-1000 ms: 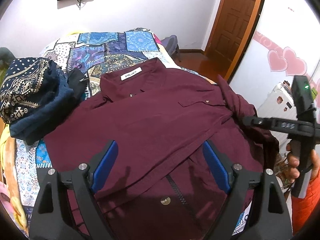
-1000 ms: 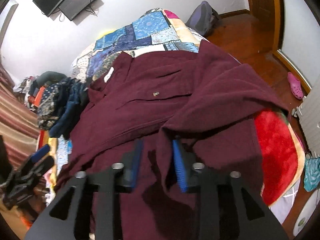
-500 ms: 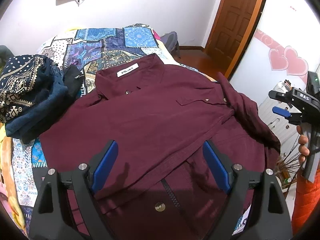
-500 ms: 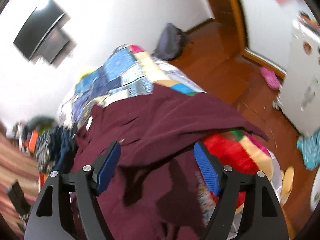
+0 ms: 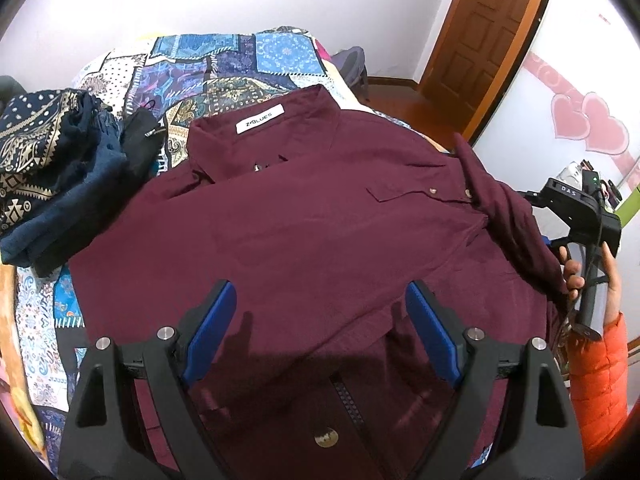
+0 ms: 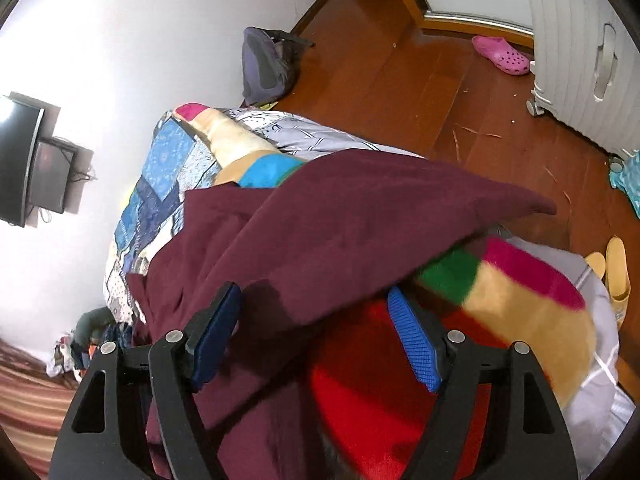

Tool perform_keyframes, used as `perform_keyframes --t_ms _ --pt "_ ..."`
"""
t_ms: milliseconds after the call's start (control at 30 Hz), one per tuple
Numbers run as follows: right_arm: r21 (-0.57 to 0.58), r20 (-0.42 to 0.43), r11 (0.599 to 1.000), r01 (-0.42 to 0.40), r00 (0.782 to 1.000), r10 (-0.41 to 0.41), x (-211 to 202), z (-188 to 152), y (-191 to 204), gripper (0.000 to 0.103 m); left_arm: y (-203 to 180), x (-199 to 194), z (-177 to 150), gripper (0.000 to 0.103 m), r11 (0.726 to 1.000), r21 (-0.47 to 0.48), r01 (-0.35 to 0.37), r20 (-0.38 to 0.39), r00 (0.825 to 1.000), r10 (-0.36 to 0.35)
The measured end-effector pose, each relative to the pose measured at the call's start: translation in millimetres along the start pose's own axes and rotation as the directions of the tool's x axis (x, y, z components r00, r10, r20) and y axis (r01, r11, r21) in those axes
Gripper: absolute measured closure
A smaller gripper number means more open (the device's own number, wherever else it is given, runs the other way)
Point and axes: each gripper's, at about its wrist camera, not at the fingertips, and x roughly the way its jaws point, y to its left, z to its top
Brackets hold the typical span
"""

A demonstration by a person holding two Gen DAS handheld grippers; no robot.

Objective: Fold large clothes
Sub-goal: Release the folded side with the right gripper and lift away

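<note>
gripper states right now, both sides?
Left gripper: open, empty, above the maroon button-up shirt.
Right gripper: open, pads clear of the shirt's edge, holding nothing.

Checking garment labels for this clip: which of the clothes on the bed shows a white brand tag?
The maroon shirt, spread flat; its collar carries the tag. The dark patterned clothes alongside show none.

Shirt point(image 5: 304, 232) spread flat on the quilt point(image 5: 224, 64), collar toward the far wall. Pile of folded clothes point(image 5: 52, 184) on the quilt to the shirt's left, touching its shoulder. Door point(image 5: 484, 36) behind and to the right. In the right wrist view, a sleeve point(image 6: 384, 216) overhangs the blanket point(image 6: 400, 384) at the bed's edge; a bag point(image 6: 268, 64) lies on the floor point(image 6: 420, 88) beyond the bed, a clog point(image 6: 500, 54) farther right.
</note>
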Motion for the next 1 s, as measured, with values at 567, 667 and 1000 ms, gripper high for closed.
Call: perform_keyframes --t_ms 567,667,1000 --pt "-0.213 0.112 0.977 -0.010 0.993 0.034 -48.0 1.1 54.9 0.092 11.9 -14.4 -0.7 0.017 1.000 -0.019 0.006 0.044 0.999 -0.005" --pt "-0.313 0.115 0.948 -0.065 0.988 0.106 -65.8 -11.3 89.7 0.092 14.7 -22.2 -1.7 0.017 1.000 -0.020 0.008 0.065 0.998 -0.007" --pt "-0.656 -0.034 0.729 -0.197 0.972 0.232 -70.6 -109.5 200.7 0.093 36.0 -57.4 -9.2 0.017 0.998 -0.061 0.011 0.145 0.989 -0.002"
